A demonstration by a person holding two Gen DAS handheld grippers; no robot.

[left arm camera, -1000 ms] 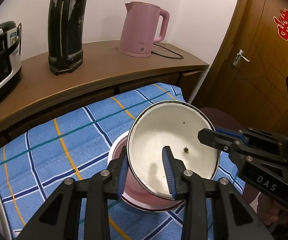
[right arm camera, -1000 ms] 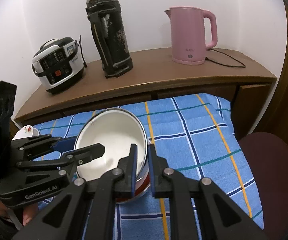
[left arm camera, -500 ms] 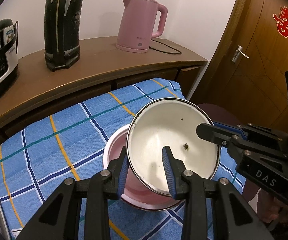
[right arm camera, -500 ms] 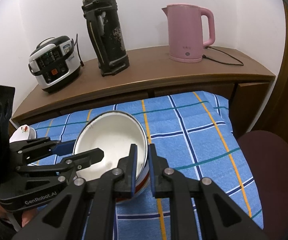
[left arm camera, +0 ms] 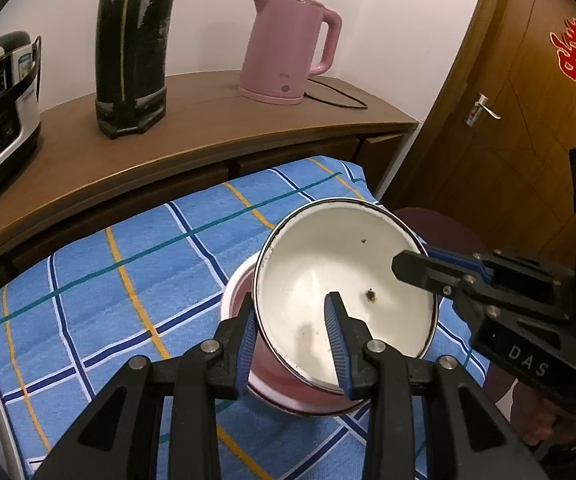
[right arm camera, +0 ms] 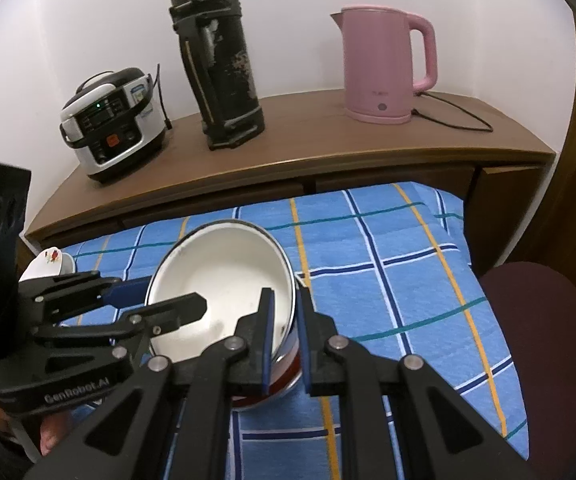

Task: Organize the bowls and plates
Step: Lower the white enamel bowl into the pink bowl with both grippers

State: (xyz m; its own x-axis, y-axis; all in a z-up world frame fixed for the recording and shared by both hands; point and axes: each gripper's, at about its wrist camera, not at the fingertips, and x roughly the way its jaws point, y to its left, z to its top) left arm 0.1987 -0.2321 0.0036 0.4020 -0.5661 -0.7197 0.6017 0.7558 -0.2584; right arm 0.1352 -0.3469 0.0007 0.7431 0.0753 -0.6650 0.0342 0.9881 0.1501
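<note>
A white enamel bowl (left arm camera: 327, 264) with a dark rim and red outside is tilted over a pink bowl (left arm camera: 235, 292) on the blue checked cloth (left arm camera: 128, 272). My left gripper (left arm camera: 289, 300) is shut on the enamel bowl's near rim, one finger inside and one outside. My right gripper (left arm camera: 415, 260) comes in from the right and pinches the opposite rim. In the right wrist view the right gripper (right arm camera: 284, 292) is shut on the enamel bowl (right arm camera: 224, 272), and the left gripper (right arm camera: 156, 294) straddles its left rim. Most of the pink bowl is hidden.
A wooden sideboard (right arm camera: 288, 148) behind the cloth carries a rice cooker (right arm camera: 112, 124), a black thermos (right arm camera: 224, 72) and a pink kettle (right arm camera: 383, 64). A white flowered dish (right arm camera: 50, 260) lies at the cloth's far left. A maroon stool (right arm camera: 543, 340) stands right, near a wooden door (left arm camera: 507, 128).
</note>
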